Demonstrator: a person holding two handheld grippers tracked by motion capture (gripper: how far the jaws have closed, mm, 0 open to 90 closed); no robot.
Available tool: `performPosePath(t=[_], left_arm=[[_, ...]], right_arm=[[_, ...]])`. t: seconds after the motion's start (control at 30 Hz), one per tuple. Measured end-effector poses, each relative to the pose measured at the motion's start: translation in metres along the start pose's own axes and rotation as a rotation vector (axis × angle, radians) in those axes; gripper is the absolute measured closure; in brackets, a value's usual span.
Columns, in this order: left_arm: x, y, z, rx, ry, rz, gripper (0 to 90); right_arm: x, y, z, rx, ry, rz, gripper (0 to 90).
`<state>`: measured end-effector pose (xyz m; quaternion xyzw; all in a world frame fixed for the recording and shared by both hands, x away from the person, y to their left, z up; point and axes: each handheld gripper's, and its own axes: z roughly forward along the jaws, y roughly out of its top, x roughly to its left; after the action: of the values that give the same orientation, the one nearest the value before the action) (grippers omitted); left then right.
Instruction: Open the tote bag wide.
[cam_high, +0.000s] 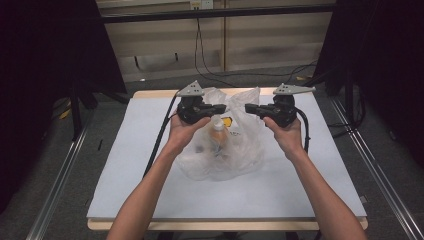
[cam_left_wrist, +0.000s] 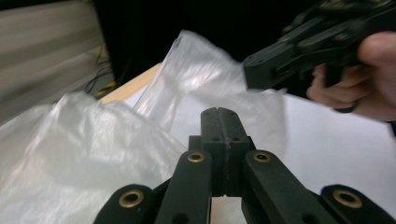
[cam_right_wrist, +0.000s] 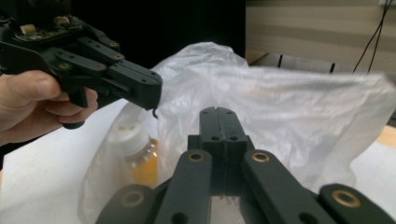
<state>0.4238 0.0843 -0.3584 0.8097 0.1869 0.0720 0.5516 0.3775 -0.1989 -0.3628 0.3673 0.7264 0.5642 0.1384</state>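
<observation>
The left claw (cam_high: 221, 108) has its jaws pressed flat together, and whether any film is pinched between them cannot be told; it is held up over the near left part of a clear plastic bag (cam_high: 225, 145), its tip pointing toward the other claw; the right claw (cam_high: 248, 108) is likewise closed tight, jaw against jaw, and points back at the left one across the bag's raised top, the two tips near each other but apart; in the left gripper view the closed jaws stand in front of crumpled white film, with the right claw (cam_left_wrist: 247, 70) and the hand (cam_left_wrist: 359, 79) that holds it beyond; in the right gripper view the film rises behind the closed jaws, with the left claw (cam_right_wrist: 156, 95) at upper left; inside the bag stands a bottle (cam_high: 217, 132) of amber liquid with a white cap, next to a yellow label; the bag sits at the middle of the white counter (cam_high: 125, 180), toward its far side; bare forearms reach in from the near edge.
</observation>
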Motion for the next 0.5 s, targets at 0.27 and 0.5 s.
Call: performPosePath(t=[0.27,0.5], left_arm=[[0.005,-0.020,-0.009,0.067,0.062,-0.004,90.0],[0.006,-0.048,-0.009,0.198,0.069,0.023,90.0]], right_arm=[[0.001,-0.018,0.016,0.063,0.010,0.001,90.0],[0.003,-0.035,0.026,0.134,0.012,-0.014,90.0]])
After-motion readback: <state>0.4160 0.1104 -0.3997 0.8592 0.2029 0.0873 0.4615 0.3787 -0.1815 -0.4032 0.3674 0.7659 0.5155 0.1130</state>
